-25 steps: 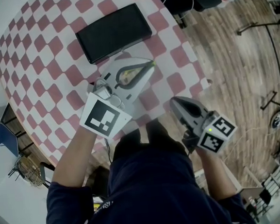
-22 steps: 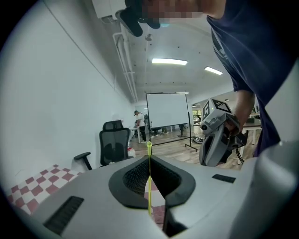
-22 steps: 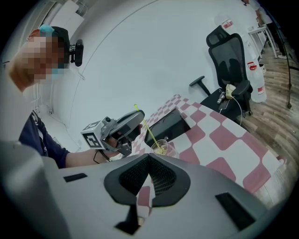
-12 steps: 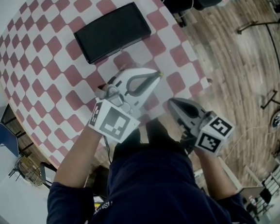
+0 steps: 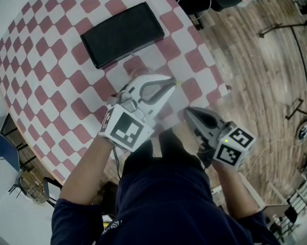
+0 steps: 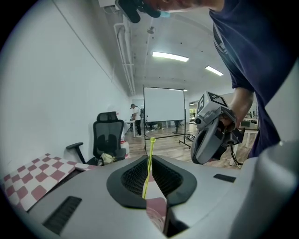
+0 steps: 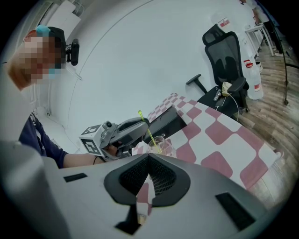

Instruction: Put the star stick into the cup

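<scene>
Gripping star stick [image 6: 148, 172]: left gripper [image 6: 150, 158] jaws pinched on thin yellow-green shaft. Stick's lower end sits in clear cup [image 7: 159, 144], near checkered table [image 5: 57, 63] front edge. Right gripper [image 7: 148, 156] jaws together, nothing between. Marker cube [image 5: 123, 128] shows black-white squares.

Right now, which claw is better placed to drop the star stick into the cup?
Left. The left claw is shut on the star stick and sits right above the cup. The right claw is shut on nothing and sits farther from the cup.
</scene>
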